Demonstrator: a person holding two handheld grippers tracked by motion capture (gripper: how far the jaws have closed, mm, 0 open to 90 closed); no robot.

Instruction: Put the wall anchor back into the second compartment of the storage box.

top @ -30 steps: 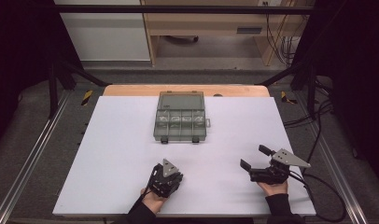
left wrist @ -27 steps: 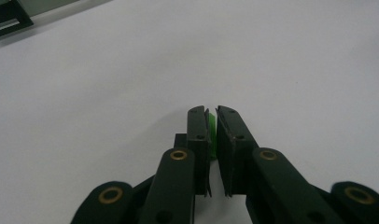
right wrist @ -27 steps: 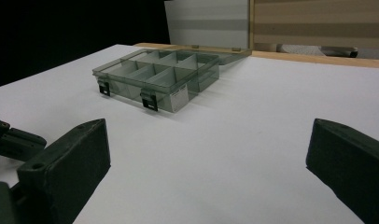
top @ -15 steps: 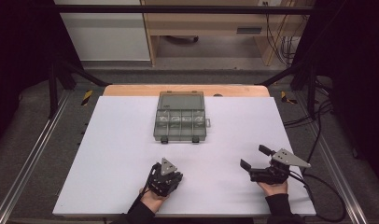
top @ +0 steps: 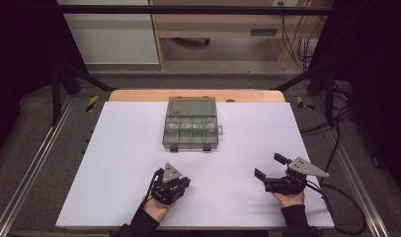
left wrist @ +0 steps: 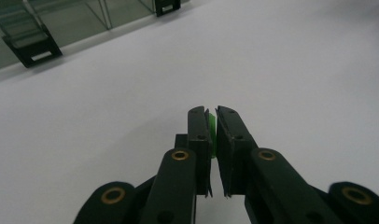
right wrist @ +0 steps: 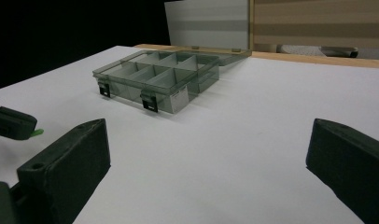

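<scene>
A clear grey compartment box (top: 191, 129) lies at the table's far middle, its lid (top: 191, 105) folded open behind it and two black latches on its near side. My left gripper (top: 181, 182) rests low on the white table near the front, left of centre, shut on a small green piece (left wrist: 211, 133) that peeks out between its jaws. Held at the front right, my right gripper (top: 269, 166) is open wide with nothing between its jaws. In the right gripper view, the box (right wrist: 155, 79) lies ahead to the left, and the left gripper (right wrist: 10, 122) shows at the left edge.
The white table top (top: 114, 148) spreads wide around the box. A wooden strip (top: 139, 95) runs along its far edge. Metal rails (top: 35, 163) flank both sides. A cable (top: 346, 197) trails from the right gripper off the table's right edge.
</scene>
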